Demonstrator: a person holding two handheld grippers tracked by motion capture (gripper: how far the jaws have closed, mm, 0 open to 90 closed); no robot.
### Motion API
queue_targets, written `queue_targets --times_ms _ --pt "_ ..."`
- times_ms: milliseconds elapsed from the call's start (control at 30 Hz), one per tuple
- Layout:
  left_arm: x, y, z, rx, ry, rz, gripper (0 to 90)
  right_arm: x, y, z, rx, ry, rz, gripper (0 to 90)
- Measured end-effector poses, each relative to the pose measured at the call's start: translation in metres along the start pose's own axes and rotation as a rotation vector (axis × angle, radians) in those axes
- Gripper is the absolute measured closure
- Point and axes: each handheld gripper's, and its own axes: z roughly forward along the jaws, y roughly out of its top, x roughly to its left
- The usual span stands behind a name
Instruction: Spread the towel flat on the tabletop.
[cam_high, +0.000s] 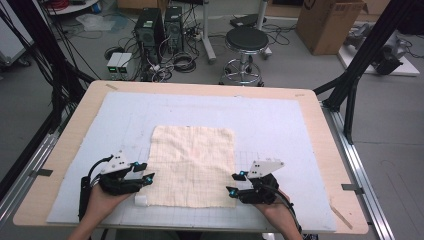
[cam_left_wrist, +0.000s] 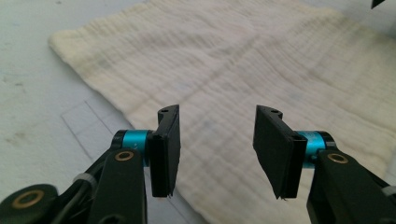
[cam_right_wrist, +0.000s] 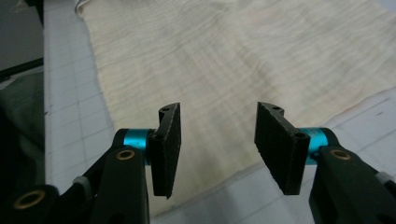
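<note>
Black gripper bodies with teal collars, brass rivets, flat black fingers, grey three-cornered top plates and trailing black cables are seen.

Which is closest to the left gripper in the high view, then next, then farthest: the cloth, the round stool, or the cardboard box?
From the left gripper:
1. The cloth, lying flat on the table right beside its jaws.
2. The round stool, on the floor past the table's far edge, near the middle.
3. The cardboard box, on the floor at the far right corner.
</note>
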Motion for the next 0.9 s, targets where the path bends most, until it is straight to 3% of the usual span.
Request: queue_targets --times_ms 233,333,367,467,533,667,733,900 --pt "-0.008 -0.011 -0.008 0.024 -0.058 0.018 49.3 0.006 -0.004 0.004 0.039 0.016 -0.044 54.4" --pt "-0.010 -0.015 -0.007 0.062 -0.080 0.035 60.4 0.005 -0.006 0.009 0.068 0.032 -0.044 55.0" --pt "-0.011 -0.016 -0.005 0.075 -0.087 0.040 60.4 0.005 -0.006 0.009 0.068 0.032 -0.044 55.0" --pt "-0.014 -0.018 0.000 0.117 -0.092 0.069 64.8 0.005 -0.007 0.013 0.108 0.024 -0.065 59.9" --pt "-0.014 -0.018 0.000 0.112 -0.080 0.071 71.7 0.007 -0.007 0.013 0.108 -0.010 -0.076 70.1" --pt "-0.013 -0.018 0.000 0.114 -0.066 0.075 80.4 0.005 -0.007 0.013 0.111 -0.020 -0.058 78.1" --pt "-0.014 -0.018 0.000 0.117 -0.074 0.080 87.7 0.004 -0.006 0.013 0.118 -0.015 -0.053 87.4" --pt "-0.015 -0.017 -0.001 0.119 -0.076 0.095 88.5 0.004 -0.006 0.010 0.125 0.011 -0.036 88.5"
